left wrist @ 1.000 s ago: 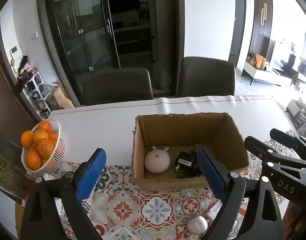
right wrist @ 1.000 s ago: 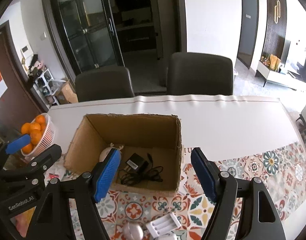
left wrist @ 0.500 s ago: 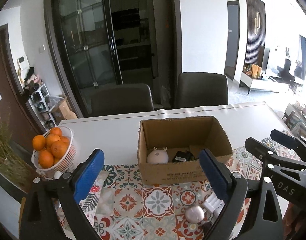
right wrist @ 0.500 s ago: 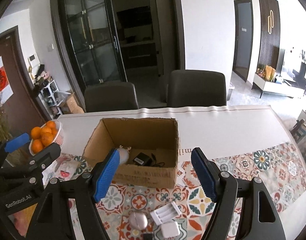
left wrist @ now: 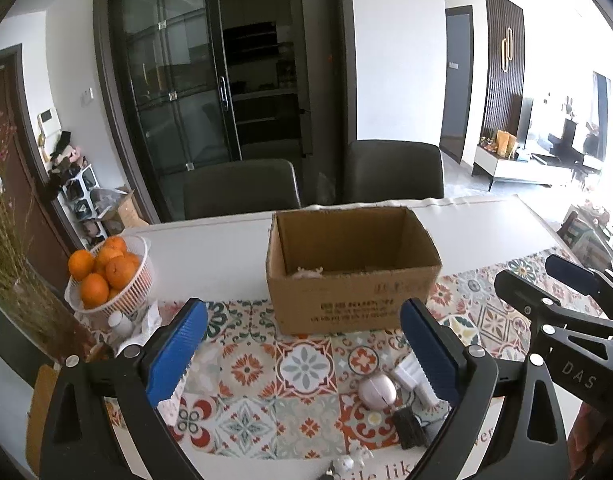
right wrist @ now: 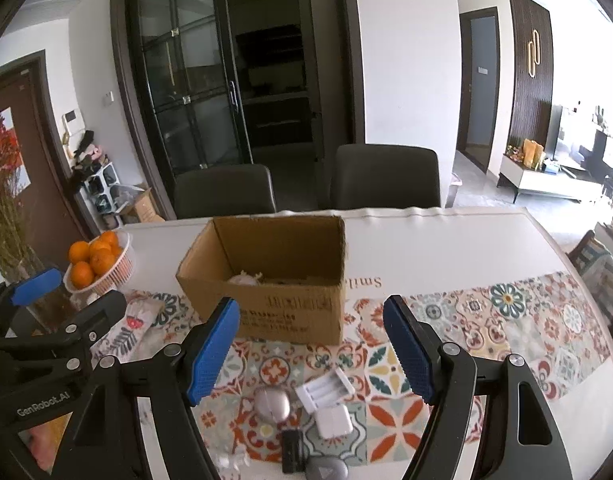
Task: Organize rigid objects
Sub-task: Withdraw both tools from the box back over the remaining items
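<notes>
Both your grippers, left (left wrist: pixel 302 354) and right (right wrist: pixel 310 350), have fingers spread empty; the brown cardboard box (right wrist: pixel 282 280) holds something, while small white and grey gadgets (right wrist: pixel 324 390) await on the counter.

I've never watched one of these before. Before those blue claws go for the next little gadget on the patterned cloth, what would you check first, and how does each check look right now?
1. Left gripper open and empty: ok.
2. Right gripper open and empty: ok.
3. Cardboard box upright, top open: ok.
4. Loose items within view, namely white battery holder, white charger cube and round silver gadget: ok.
5. Items separated enough for a clean pinch: not ok; they sit crowded together.
6. Room left inside the box: cannot tell; its floor is mostly hidden.
</notes>
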Demonstrator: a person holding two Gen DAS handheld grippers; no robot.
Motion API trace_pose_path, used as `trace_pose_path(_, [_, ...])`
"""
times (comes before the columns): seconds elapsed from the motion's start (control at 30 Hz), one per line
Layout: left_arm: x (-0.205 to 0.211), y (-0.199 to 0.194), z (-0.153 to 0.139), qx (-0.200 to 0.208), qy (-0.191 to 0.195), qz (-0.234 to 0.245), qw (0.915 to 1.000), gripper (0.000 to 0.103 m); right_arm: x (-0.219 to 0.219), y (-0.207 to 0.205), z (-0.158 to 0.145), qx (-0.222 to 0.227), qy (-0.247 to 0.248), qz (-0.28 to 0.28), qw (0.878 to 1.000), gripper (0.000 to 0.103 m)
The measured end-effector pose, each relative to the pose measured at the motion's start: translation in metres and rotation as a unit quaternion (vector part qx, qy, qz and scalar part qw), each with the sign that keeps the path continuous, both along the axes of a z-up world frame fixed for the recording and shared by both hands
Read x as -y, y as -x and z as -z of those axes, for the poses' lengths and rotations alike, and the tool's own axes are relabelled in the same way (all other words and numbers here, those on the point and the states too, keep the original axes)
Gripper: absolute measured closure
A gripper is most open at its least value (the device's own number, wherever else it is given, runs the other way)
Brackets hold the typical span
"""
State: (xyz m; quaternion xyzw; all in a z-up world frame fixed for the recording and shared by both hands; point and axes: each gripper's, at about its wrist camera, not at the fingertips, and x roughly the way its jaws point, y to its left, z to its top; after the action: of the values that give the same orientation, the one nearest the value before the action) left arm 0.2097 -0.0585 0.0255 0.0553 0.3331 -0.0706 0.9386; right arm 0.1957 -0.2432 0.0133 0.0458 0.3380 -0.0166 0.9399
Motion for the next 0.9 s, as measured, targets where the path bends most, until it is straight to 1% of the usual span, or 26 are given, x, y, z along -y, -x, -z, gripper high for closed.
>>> trace_pose_path(0.07, [0.0, 0.008, 0.006, -0.002, 0.004, -0.004, 1.0, 0.004, 0.0, 0.007, 0.003, -0.001, 0.0, 0.001, 1.0, 0.028])
trace_pose_path(0.23, [-0.005, 0.02, 0.025, -0.025, 0.017, -0.015, 0.9994, 0.004, 0.0, 0.022, 0.016, 0.0, 0.0, 0.008, 1.0, 0.028])
trace_pose_path(0.4, [-0.005, 0.031, 0.04, -0.036, 0.01, -0.022, 0.9991, 0.004, -0.002, 0.037, 0.029, 0.002, 0.01, 0.012, 1.0, 0.028])
trace_pose_path(0.47, [-0.005, 0.036, 0.046, -0.037, 0.005, -0.028, 0.9989, 0.004, -0.001, 0.042, 0.035, 0.0, -0.001, 0.014, 1.0, 0.028])
trace_pose_path(0.67, [-0.003, 0.047, 0.063, -0.051, -0.004, -0.031, 0.9982, 0.004, 0.002, 0.054, 0.057, -0.02, -0.019, 0.016, 0.999, 0.028])
trace_pose_path(0.9, [0.0, 0.056, 0.084, -0.074, -0.004, -0.035, 0.9966, 0.004, 0.006, 0.064, 0.077, -0.043, -0.025, 0.014, 0.999, 0.028])
